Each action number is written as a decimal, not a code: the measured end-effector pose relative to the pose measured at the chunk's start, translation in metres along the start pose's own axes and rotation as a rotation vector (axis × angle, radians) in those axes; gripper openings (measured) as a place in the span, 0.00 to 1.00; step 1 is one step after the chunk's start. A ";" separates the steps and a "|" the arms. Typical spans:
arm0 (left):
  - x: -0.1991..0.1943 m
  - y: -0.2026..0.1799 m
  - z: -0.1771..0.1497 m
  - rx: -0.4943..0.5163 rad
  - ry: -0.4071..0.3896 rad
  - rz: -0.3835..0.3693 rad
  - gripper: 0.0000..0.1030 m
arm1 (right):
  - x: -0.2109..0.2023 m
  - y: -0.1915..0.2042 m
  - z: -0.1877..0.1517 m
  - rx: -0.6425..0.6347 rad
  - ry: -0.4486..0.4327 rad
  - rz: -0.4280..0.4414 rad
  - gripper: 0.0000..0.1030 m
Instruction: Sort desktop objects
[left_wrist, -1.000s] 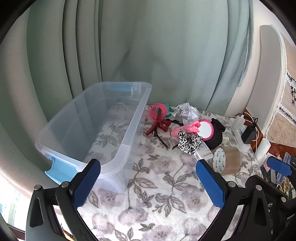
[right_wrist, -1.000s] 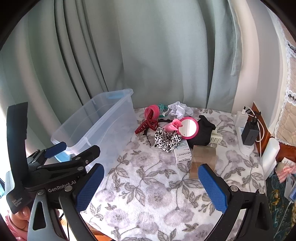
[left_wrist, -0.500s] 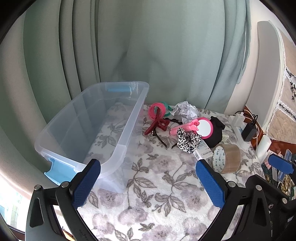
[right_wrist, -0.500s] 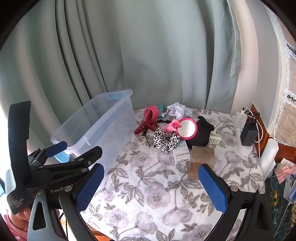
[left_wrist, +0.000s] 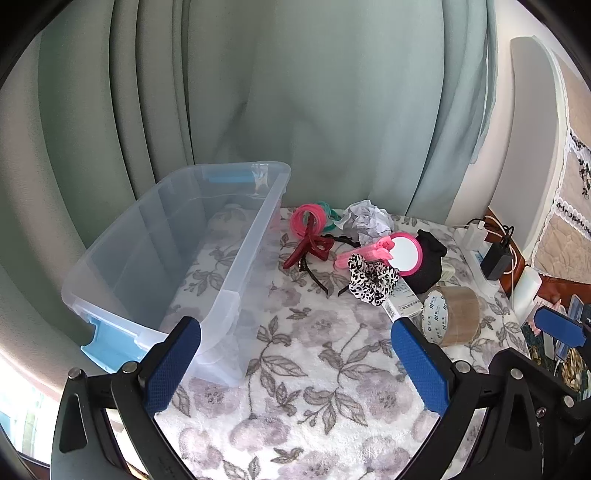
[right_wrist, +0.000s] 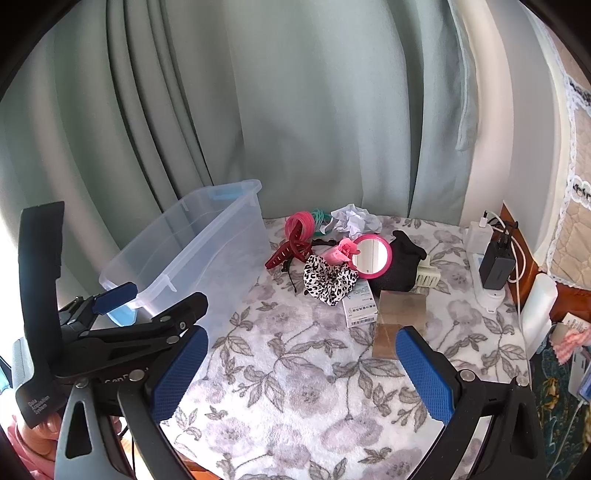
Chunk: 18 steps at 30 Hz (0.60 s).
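While you hold both tools low at the near edge of the counter, which is covered in a white cloth with a grey floral print, both tongs stand wide apart and hold nothing. Your left tongs frame the near end of the clear plastic storage bin with light blue handles; your right tongs frame bare cloth, with the left tool visible at their left side.

Just beyond the right finger of each tool, the roll of brown packing tape lies on its side. Touching it on the left is a small white printed carton, partly under the black-and-white leopard-print fabric scrunchie.

Behind the scrunchie, locate these items, clustered and touching:
- a round pink-rimmed hand mirror, with a bright pink hair clip at its left;
- a black fabric bundle under the mirror, with a pale ribbed clip at its right;
- a dark red claw hair clip overlying a thin black headband.

At the far side, a stack of pink ring bangles, a teal ring and a crumpled white paper ball sit near the grey-green curtain. The bin stands left of the whole cluster, apart from it, and nothing lies inside it. A white power strip with a black adapter lies along the right edge.
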<state>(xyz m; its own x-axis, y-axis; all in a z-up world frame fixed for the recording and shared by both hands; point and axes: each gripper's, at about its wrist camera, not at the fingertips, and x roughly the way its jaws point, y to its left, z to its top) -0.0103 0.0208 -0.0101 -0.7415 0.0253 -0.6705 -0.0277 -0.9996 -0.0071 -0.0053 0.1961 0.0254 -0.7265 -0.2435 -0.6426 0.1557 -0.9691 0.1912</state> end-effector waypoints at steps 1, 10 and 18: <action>0.001 -0.001 0.000 0.000 0.001 -0.001 1.00 | 0.001 -0.001 0.000 0.002 0.000 0.000 1.00; 0.008 -0.009 0.001 -0.010 -0.020 -0.072 1.00 | 0.008 -0.026 -0.002 0.060 -0.014 0.008 1.00; 0.018 -0.037 0.002 0.030 -0.026 -0.173 0.99 | 0.017 -0.073 -0.006 0.181 -0.045 -0.026 1.00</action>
<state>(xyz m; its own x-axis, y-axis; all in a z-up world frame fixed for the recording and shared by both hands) -0.0238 0.0588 -0.0205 -0.7413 0.1977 -0.6414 -0.1760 -0.9795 -0.0985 -0.0247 0.2627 -0.0042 -0.7586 -0.2129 -0.6158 0.0168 -0.9512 0.3081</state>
